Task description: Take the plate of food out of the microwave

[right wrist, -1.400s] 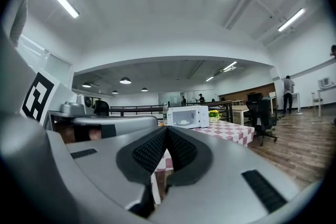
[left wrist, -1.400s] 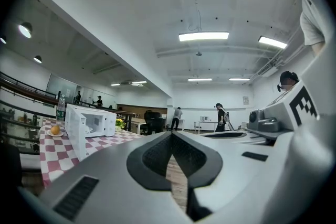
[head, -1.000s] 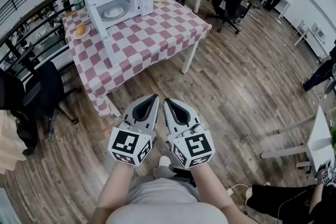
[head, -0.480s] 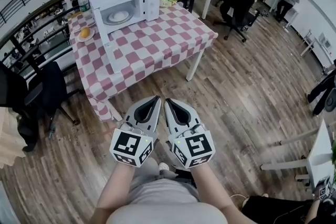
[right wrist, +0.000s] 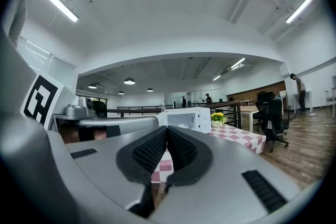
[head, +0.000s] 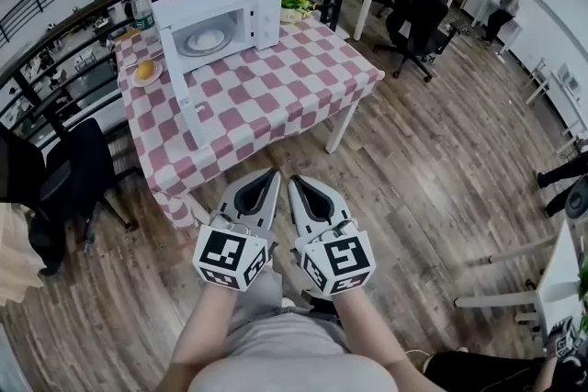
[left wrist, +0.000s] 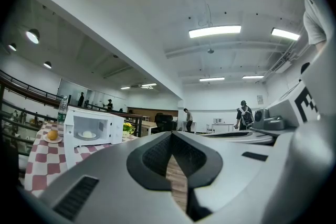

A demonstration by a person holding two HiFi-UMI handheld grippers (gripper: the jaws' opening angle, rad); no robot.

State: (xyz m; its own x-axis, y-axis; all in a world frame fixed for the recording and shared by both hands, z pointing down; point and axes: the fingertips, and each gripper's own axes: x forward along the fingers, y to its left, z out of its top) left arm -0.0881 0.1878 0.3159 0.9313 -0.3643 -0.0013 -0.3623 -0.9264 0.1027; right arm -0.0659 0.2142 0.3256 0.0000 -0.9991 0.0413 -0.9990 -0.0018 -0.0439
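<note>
Both claws: left gripper (head: 272,172) and right gripper (head: 295,181) are shut, empty.
Plate of food (head: 206,41): seated inside the open microwave (head: 250,3), well apart from them.
Risk: food could be spilled if the plate is tilted while lifted out.

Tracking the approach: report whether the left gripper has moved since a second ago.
Yes. The left gripper has come slightly nearer the red-and-white checkered table; the gap to its hanging cloth is smaller in the head view.
</note>
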